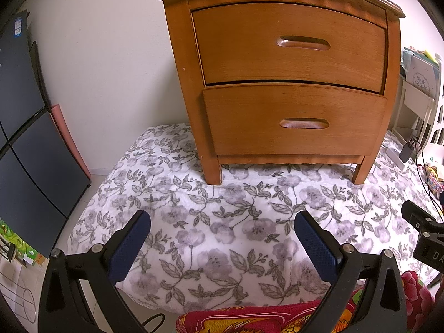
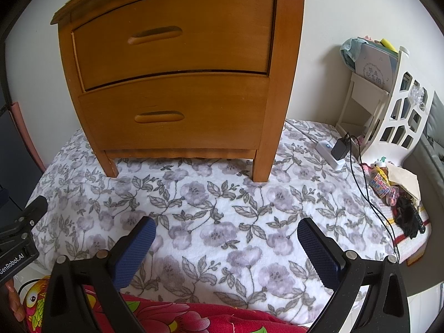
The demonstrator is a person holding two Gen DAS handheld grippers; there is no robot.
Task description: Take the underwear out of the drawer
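Note:
A wooden two-drawer nightstand [image 1: 283, 63] stands on a floral blanket [image 1: 222, 222]. Its top drawer [image 1: 288, 44] and bottom drawer [image 1: 294, 122] are both pushed in, each with a carved slot handle; no underwear shows. My left gripper [image 1: 222, 222] hangs open over the blanket, well in front of the nightstand, with nothing between its blue pads. The same nightstand [image 2: 177, 63] fills the upper left of the right wrist view, and my right gripper [image 2: 226, 231] is open and empty there too. Each gripper's body shows at the edge of the other's view.
A dark cabinet [image 1: 25, 144] stands at the left by the white wall. Right of the nightstand sit a white charger with black cables [image 2: 337, 149], a white rack with books [image 2: 388, 83] and small clutter [image 2: 399, 191]. A red patterned cloth [image 2: 180, 316] lies nearest me.

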